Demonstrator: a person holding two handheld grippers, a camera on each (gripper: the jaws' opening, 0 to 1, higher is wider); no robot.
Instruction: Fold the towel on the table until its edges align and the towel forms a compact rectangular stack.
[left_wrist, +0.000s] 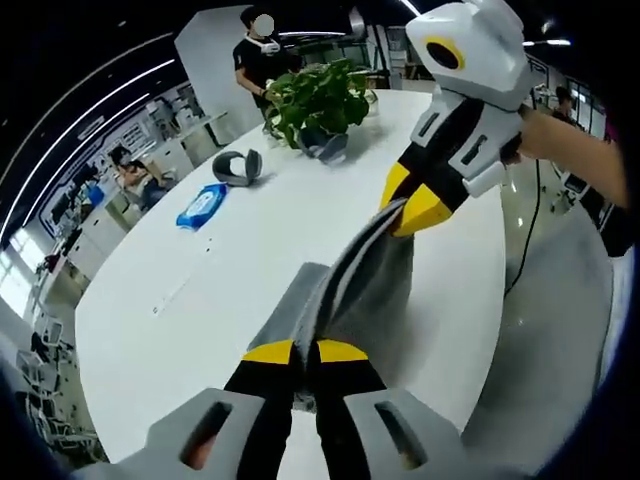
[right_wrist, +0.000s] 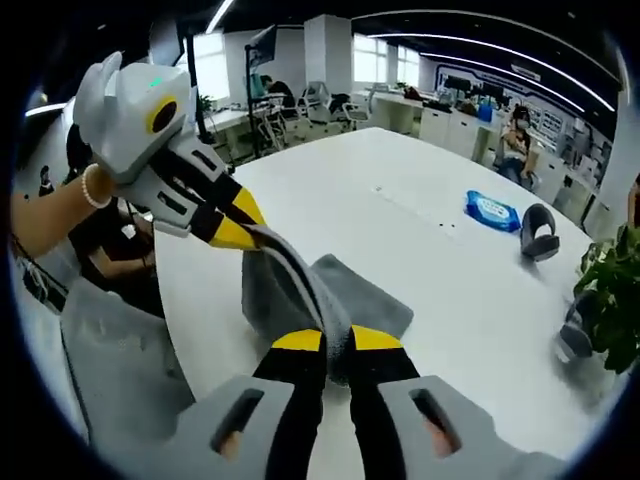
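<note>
While the white counter (left_wrist: 300, 230) spreads broad and oval under everything, the grey towel (left_wrist: 375, 275) hangs above its near edge, stretched as a taut ridge between the two grippers with its lower folds draping onto the counter top. In the left gripper view the left gripper (left_wrist: 305, 352) rises from the bottom with its yellow-tipped fingers pressed together on one end of the towel's lifted edge, and the right gripper (left_wrist: 412, 205) comes in from the upper right, a person's hand behind it, its yellow fingers pinching the far end of that same edge. The right gripper view gives the mirror of this — the right gripper (right_wrist: 337, 340) clamps the near end of the towel (right_wrist: 350, 290), the left gripper (right_wrist: 240, 228) bites the other end, held by a hand wearing a bead bracelet (right_wrist: 93, 186). That view also shows more of the towel lying flat on the counter (right_wrist: 420, 230) behind the ridge.

Farther back stand a leafy potted plant (left_wrist: 318, 100), a grey curved object (left_wrist: 238, 165) whose kind I cannot tell, and a blue packet (left_wrist: 203, 205); the right gripper view has them at its right side — plant (right_wrist: 610, 300), grey object (right_wrist: 540, 232), packet (right_wrist: 492, 211). A person in dark clothes (left_wrist: 258, 62) stands beyond the plant in the left gripper view.
</note>
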